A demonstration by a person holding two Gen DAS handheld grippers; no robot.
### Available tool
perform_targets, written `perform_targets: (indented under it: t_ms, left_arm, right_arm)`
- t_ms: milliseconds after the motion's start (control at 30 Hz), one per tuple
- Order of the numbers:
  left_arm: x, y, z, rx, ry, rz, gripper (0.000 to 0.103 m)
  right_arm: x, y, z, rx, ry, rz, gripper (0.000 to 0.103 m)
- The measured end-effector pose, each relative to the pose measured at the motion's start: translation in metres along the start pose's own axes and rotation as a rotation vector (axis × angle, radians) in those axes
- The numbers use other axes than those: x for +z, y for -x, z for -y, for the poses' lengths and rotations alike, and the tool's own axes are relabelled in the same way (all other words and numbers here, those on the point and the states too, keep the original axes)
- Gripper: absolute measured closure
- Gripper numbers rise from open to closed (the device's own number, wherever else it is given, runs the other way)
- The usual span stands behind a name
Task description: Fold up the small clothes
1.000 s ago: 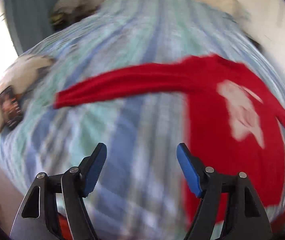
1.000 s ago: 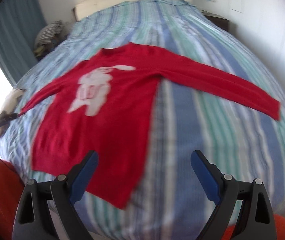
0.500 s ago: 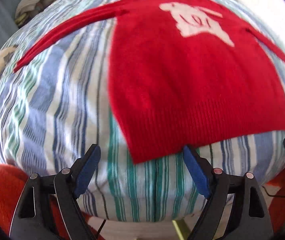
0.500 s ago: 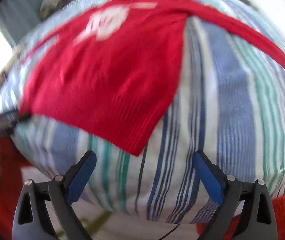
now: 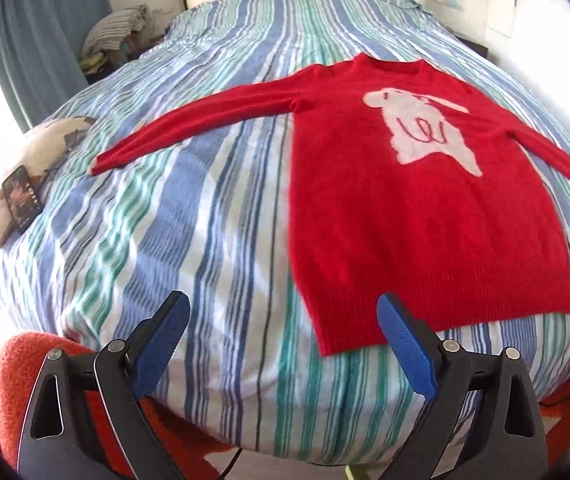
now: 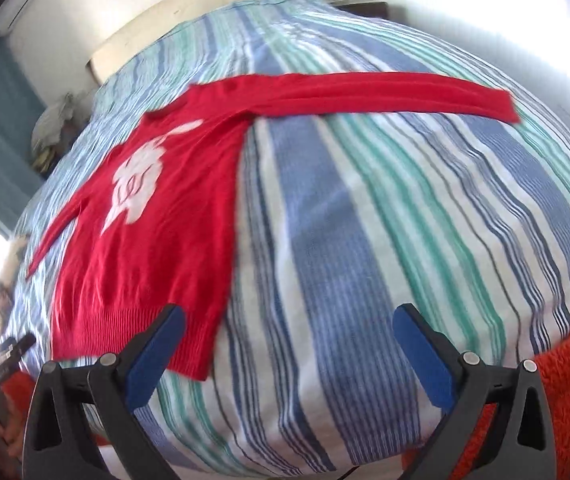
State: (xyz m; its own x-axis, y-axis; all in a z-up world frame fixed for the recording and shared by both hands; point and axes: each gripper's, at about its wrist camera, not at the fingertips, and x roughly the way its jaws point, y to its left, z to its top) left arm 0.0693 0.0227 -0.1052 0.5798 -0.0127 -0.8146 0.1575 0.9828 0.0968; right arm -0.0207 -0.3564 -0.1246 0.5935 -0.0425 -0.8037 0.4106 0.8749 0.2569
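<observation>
Bright daylight in both views, source at left — window area beside blue curtain (image 5: 45, 28) blown out to white. Overexposure again at far right edge on white wall (image 6: 545, 12). Striped blue, green and white bed cover (image 5: 205, 220) evenly lit, shadows faint. Strong fisheye bulge — bed swells like dome, black vignette in corners. Left wrist view fairly sharp, slight softness on stripes. Right wrist view motion-blurred: red knitted sweater with white animal figure (image 6: 157, 240) smeared, stripes streaked. Blue-padded fingers at bottom of each view sharp.
</observation>
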Motion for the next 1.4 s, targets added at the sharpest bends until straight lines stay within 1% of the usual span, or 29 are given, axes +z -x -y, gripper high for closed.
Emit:
perform_targets:
  t_ms: [100,167,333,433,467,533,600,700,767,833,867,933,967,1000,1033,1067,1100,1167,1267,1333,1367,1400]
  left_arm:
    - [-0.001,0.004,-0.009,0.007,0.016,0.017,0.007]
    - [-0.001,0.009,-0.013,0.013,0.031,0.029,0.007]
    - [0.006,0.019,-0.019,0.005,0.06,0.038,0.007]
    - [0.02,0.025,-0.022,-0.009,0.063,0.054,0.007]
    - [0.027,0.027,-0.023,-0.007,0.064,0.067,0.005]
    - [0.041,0.027,-0.028,0.009,0.073,0.101,0.004]
    - [0.052,0.019,-0.034,0.04,0.081,0.115,0.004]
    - [0.061,-0.005,-0.048,0.101,0.121,0.1,0.004]
    - [0.056,-0.018,-0.058,0.132,0.151,0.104,0.004]
    - [0.043,-0.028,-0.064,0.17,0.158,0.11,0.004]
    - [0.034,-0.034,-0.065,0.189,0.149,0.105,0.004]
    - [0.025,-0.044,-0.064,0.205,0.122,0.055,0.004]
    - [0.026,-0.045,-0.063,0.195,0.114,0.044,0.004]
    - [0.027,-0.042,-0.061,0.183,0.105,0.065,0.004]
    - [0.027,-0.038,-0.058,0.184,0.089,0.099,0.004]
    - [0.027,-0.036,-0.055,0.188,0.075,0.115,0.004]
    - [0.027,-0.035,-0.051,0.188,0.053,0.123,0.004]
    - [0.025,-0.04,-0.044,0.187,0.019,0.103,0.004]
    - [0.023,-0.048,-0.037,0.209,-0.013,0.074,0.004]
    - [0.022,-0.05,-0.037,0.219,-0.015,0.07,0.004]
    - [0.022,-0.05,-0.038,0.221,-0.012,0.065,0.004]
    - [0.023,-0.052,-0.04,0.224,-0.007,0.056,0.004]
  right_arm:
    - [0.001,0.0,0.011,-0.008,-0.057,-0.005,0.001]
    - [0.003,-0.005,0.011,-0.009,-0.083,-0.007,0.001]
    - [0.006,0.007,0.014,-0.01,-0.107,0.033,0.001]
    - [0.009,0.014,0.013,-0.027,-0.1,0.059,0.001]
    - [0.011,0.016,0.013,-0.027,-0.097,0.064,0.001]
    - [0.02,0.017,0.018,-0.005,-0.108,0.067,0.001]
    - [0.033,0.02,0.03,0.034,-0.142,0.088,0.001]
    - [0.064,0.026,0.066,0.121,-0.262,0.144,0.001]
    - [0.085,0.024,0.1,0.185,-0.394,0.174,0.001]
    - [0.102,0.014,0.14,0.234,-0.561,0.181,0.001]
    - [0.108,0.007,0.155,0.263,-0.623,0.181,0.001]
    - [0.117,-0.012,0.185,0.323,-0.745,0.17,0.001]
    - [0.122,-0.02,0.194,0.341,-0.776,0.161,0.001]
    - [0.126,-0.029,0.203,0.344,-0.805,0.153,0.001]
    - [0.128,-0.036,0.211,0.329,-0.833,0.154,0.001]
    - [0.131,-0.044,0.219,0.313,-0.86,0.153,0.001]
    - [0.134,-0.049,0.224,0.298,-0.874,0.152,0.001]
    - [0.14,-0.063,0.232,0.268,-0.895,0.151,0.002]
    - [0.153,-0.077,0.236,0.219,-0.89,0.176,0.007]
    - [0.163,-0.084,0.237,0.171,-0.869,0.19,0.014]
    - [0.168,-0.087,0.238,0.135,-0.857,0.188,0.027]
    - [0.173,-0.091,0.238,0.101,-0.842,0.176,0.052]
